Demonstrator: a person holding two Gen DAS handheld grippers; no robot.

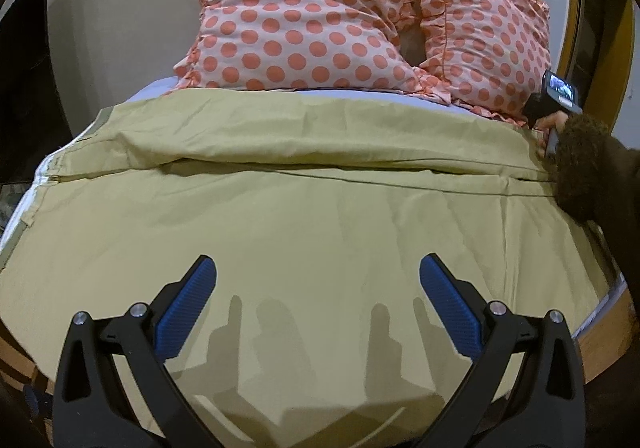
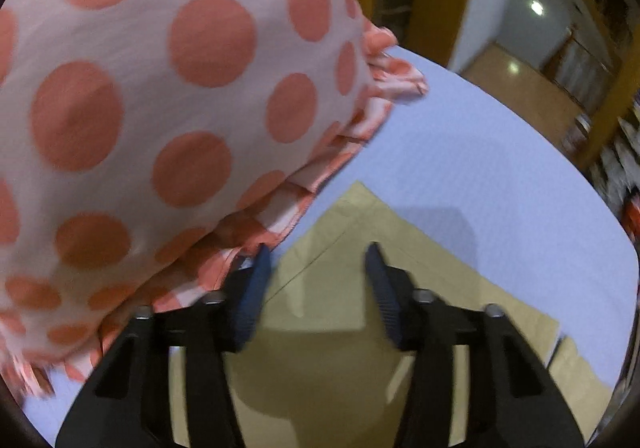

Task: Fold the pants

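- The bed with its pale lilac sheet carries everything; the sheet shows bare beyond the cloth in the right wrist view.
- The khaki-green woven pants lie spread flat over most of the bed, one layer already lapped over along a long crease across the middle. They look light, limp and thin, so they should drape and wrinkle rather than hold shape; the weave seems matte, not slippery.
- Two peach pillows with orange polka dots and ruffled edges sit at the far end, just beyond the far edge of the pants.
- A corner hem of the pants points toward the ruffle. Hems and corners seem the best holds, being doubled and stitched; a pinch mid-panel would likely bunch one layer only.
- The left gripper hangs over the near panel, its blue pads spread wide, holding nothing.
- The right gripper hovers at that corner, jaws parted and empty, its left finger close against the pillow ruffle.
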